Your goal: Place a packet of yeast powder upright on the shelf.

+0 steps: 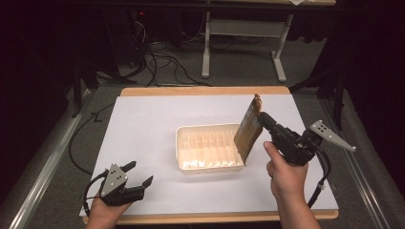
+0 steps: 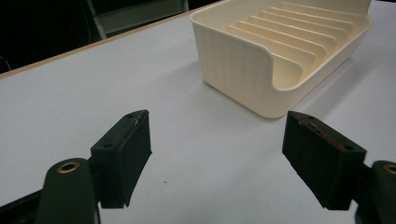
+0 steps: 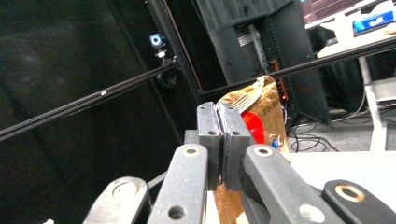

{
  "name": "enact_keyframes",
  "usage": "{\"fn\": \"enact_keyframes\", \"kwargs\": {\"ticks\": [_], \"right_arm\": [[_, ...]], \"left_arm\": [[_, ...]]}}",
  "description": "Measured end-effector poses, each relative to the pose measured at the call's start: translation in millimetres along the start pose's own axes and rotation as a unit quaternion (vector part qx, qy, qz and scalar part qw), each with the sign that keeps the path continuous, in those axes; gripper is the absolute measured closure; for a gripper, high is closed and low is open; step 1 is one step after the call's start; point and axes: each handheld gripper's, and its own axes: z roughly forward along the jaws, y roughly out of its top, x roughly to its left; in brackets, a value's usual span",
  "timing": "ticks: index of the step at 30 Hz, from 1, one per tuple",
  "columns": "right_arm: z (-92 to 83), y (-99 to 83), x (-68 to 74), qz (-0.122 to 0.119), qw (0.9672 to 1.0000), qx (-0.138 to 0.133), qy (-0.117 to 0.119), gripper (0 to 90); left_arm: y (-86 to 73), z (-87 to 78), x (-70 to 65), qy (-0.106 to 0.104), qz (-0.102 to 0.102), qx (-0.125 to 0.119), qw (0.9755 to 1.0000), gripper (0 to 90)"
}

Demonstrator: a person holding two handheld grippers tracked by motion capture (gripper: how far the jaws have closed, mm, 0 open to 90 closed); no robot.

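The brown snack packet (image 1: 249, 131) hangs above the right end of the cream ribbed tray (image 1: 208, 148), long axis nearly upright, clamped by the right gripper (image 1: 263, 118). Nearer, the left gripper (image 1: 139, 174) rests with its jaws apart.

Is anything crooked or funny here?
Only the packet: the right gripper holds it by one edge, so it hangs tilted over the tray's right end. Nothing is spilled or broken.
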Motion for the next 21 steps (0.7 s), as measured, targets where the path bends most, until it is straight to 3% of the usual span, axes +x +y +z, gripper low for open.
{"fn": "enact_keyframes", "kwargs": {"ticks": [21], "right_arm": [[63.1,-29.0,22.3,0.006,0.9995,0.027,0.017,89.9]], "left_arm": [[-0.5,-1.5,1.3,0.001,0.001,-0.003,1.0000,24.2]]}}
